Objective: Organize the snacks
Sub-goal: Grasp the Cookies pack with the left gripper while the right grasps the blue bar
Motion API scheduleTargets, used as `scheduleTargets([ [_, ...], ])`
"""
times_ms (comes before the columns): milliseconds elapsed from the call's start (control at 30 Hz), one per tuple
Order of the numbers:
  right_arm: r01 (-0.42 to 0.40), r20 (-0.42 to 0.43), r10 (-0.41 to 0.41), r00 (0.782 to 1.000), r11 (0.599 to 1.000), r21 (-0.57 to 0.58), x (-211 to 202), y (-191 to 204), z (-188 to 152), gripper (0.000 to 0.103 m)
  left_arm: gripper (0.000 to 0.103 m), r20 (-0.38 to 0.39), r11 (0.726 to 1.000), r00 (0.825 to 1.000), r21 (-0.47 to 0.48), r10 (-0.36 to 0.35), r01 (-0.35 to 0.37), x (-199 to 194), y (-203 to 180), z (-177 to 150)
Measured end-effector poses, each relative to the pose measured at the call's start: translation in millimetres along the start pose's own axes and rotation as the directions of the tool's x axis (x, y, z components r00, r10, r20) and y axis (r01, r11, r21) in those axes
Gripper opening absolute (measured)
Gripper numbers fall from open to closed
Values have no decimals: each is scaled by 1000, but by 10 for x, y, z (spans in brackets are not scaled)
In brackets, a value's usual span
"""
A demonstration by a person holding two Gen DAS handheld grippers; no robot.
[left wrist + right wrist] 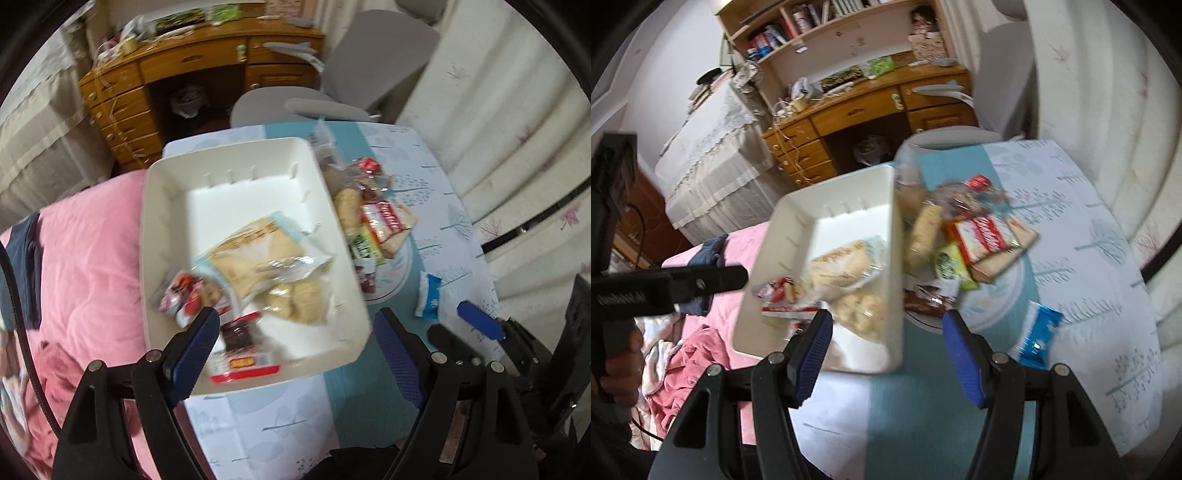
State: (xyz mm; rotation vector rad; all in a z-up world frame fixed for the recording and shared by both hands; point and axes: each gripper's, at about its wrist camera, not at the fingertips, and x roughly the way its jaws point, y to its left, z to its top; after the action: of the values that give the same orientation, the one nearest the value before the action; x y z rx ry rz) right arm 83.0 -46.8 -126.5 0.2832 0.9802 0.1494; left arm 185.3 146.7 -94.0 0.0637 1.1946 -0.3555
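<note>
I see a wooden desk [864, 110]; bookshelves [812, 22] above it, grey chair [354, 74] beside, pink bedding [85, 258] nearer.

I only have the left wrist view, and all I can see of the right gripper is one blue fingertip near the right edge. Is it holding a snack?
Observer: No. In the right wrist view the right gripper is open, with nothing between its fingers.
Operator: Is it lined up on the blue packet?
Observer: No. The blue packet lies flat on the tablecloth to the gripper's right, outside the gap. The gap frames the near corner of the white bin.
</note>
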Motion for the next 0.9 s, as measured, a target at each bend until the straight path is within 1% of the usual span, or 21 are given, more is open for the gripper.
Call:
scheduleTargets([
  [200,38,-35,-36,999,998,52,56,-369,-121,63,84,-26,999,1000,37,-7,8,177,-396,187],
  [433,107,-82,-99,992,989,106,202,-833,-255,63,85,-75,999,997,42,-8,11,509,-831,423],
  [567,151,-113,-137,984,981,125,305,-1057,-343,63,86,-109,999,994,22,-21,23,738,-1022,551],
  [700,150,-143,-128,982,977,155,417,-1225,-372,63,86,-150,1000,989,-11,-9,8,1025,-1176,687],
  [900,138,-162,-119,980,985,108,610,-1357,-345,63,91,-194,996,981,-87,-14,-3,1390,-1337,865],
])
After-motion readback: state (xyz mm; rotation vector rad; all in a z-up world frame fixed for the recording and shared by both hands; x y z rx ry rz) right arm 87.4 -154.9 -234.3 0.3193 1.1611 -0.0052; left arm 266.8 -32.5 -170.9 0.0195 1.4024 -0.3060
